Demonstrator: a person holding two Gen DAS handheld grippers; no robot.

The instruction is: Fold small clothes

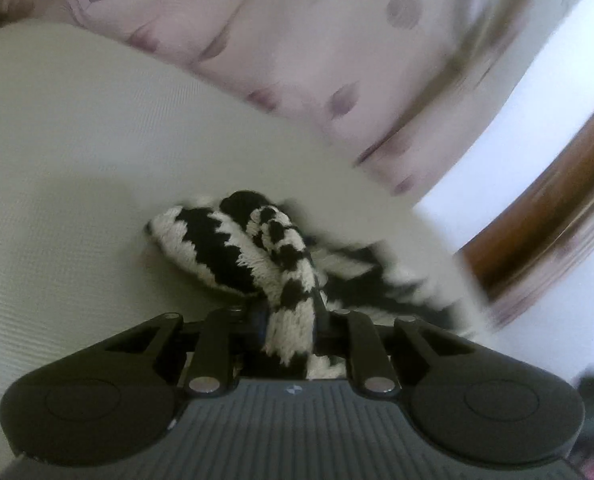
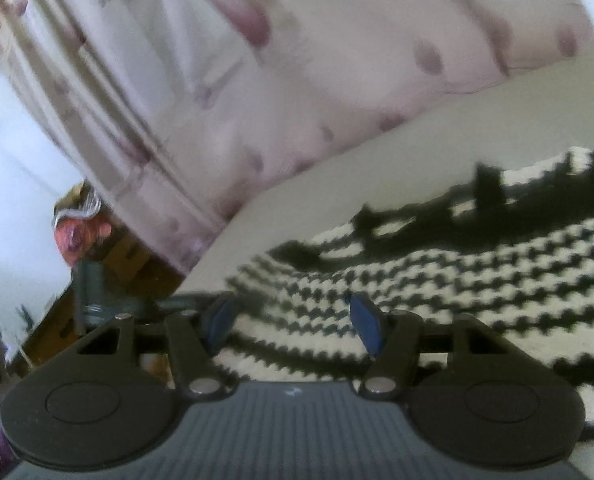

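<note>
Currently left gripper (image 1: 291,312) pinched tight on bunched strip of black-and-white knit (image 1: 285,264), rest of it heaped on white surface (image 1: 57,160) ahead. Right gripper (image 2: 293,324) spread, blue pads (image 2: 367,330) apart, nothing held; knit flat just beyond and below. Curtain (image 2: 257,80) behind. Risks: bunched strip may slide out if left pulls hard; loose knit stretches, skewing fold; right, closing low, could snag several layers.
</note>
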